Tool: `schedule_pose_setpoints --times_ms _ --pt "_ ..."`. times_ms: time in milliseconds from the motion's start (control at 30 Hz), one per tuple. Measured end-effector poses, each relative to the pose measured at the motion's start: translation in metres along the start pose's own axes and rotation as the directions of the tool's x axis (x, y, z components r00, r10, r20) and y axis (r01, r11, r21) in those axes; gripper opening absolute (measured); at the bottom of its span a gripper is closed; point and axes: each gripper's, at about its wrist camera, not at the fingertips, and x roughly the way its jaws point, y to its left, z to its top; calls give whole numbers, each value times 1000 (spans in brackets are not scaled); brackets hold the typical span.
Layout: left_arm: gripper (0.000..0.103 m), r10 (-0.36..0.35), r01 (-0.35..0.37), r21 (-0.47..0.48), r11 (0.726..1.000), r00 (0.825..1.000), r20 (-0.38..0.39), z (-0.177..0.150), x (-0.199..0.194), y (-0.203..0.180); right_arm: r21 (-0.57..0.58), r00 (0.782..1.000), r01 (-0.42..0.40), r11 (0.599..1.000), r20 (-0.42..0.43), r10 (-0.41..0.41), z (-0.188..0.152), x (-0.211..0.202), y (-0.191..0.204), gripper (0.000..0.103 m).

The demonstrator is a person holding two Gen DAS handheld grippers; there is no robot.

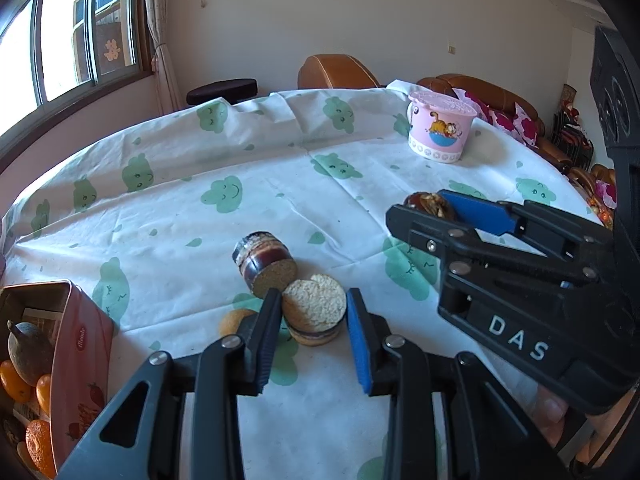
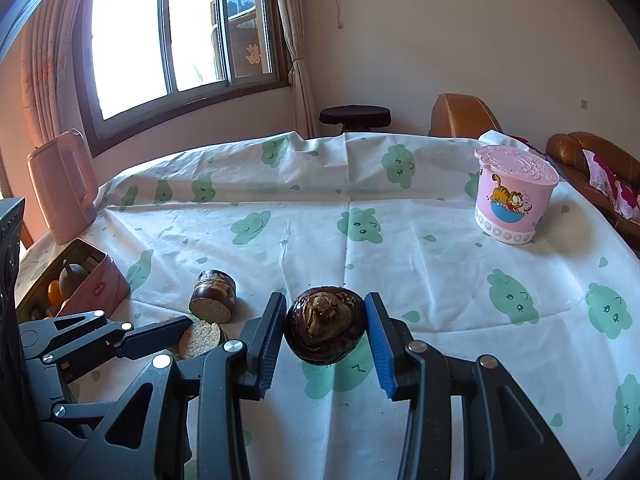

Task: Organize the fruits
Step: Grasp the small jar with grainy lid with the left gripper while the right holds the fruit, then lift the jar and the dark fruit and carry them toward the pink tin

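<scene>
So there's a dark purple-brown round fruit [image 2: 325, 330] sitting on the counter [image 2: 440, 280] near its front edge, pale dried stem end showing. To its left, a cut cylinder piece [image 2: 213, 295] with dark skin lies on its side, tan grainy face toward us. Just in front of that, a second cut piece [image 1: 315, 309] stands cut-face up.

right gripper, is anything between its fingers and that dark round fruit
Nothing visible. The dark round fruit sits on the tablecloth right between the open fingers of the right gripper, with small gaps on both sides and no other object in them.
</scene>
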Motion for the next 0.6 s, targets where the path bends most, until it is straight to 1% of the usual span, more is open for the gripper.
schedule_pose_setpoints --times_ms 400,600 --pt "34 37 -34 -44 998 997 71 0 -14 9 -19 999 -17 1000 49 18 -1 -10 4 43" --pt "34 54 -48 -61 997 993 105 -1 -21 11 -35 995 -41 999 85 43 -1 -18 6 43"
